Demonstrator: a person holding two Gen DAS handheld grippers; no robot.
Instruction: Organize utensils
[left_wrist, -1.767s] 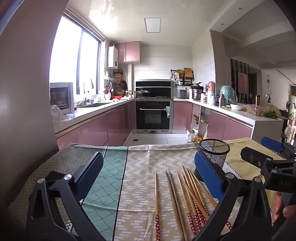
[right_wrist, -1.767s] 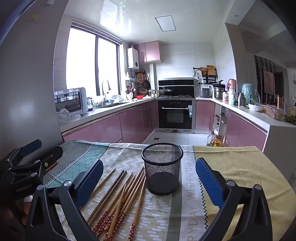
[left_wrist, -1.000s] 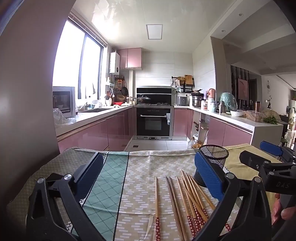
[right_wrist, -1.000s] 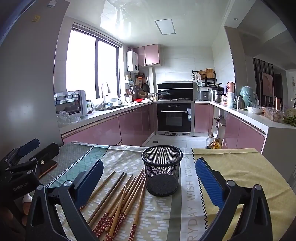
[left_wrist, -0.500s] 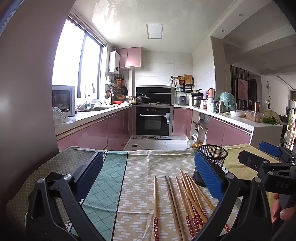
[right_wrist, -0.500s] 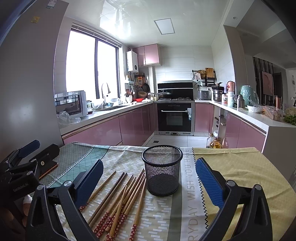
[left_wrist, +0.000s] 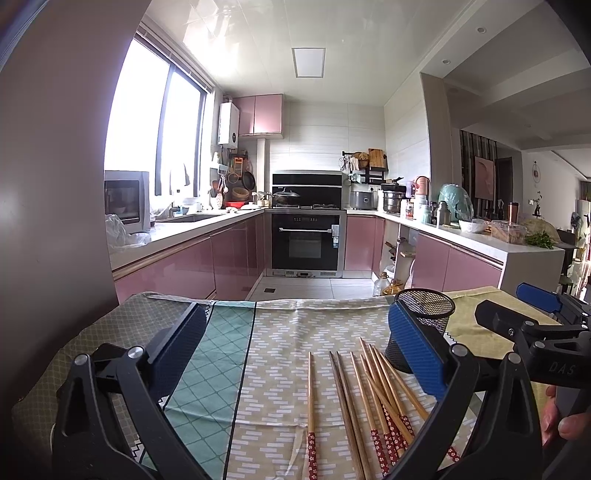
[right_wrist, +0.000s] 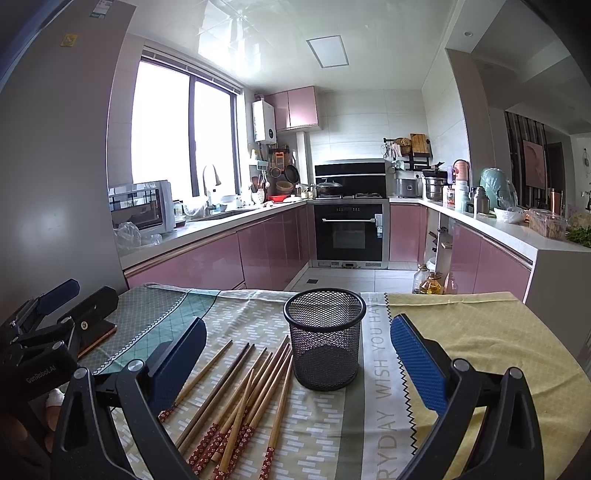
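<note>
Several wooden chopsticks with red patterned ends lie loose on the tablecloth, also in the right wrist view. A black mesh holder stands upright and empty just right of them; the left wrist view shows it partly behind a blue pad. My left gripper is open and empty, held above the cloth left of the chopsticks. My right gripper is open and empty, facing the holder. Each gripper shows at the edge of the other's view.
A patterned tablecloth covers the table, whose far edge drops to the kitchen floor. A phone-like flat object lies under the left gripper. Pink cabinets, an oven and worktops stand beyond.
Both views have tilted slightly, with the grippers held almost still. The chopsticks and holder have not moved. Both grippers stay open.
</note>
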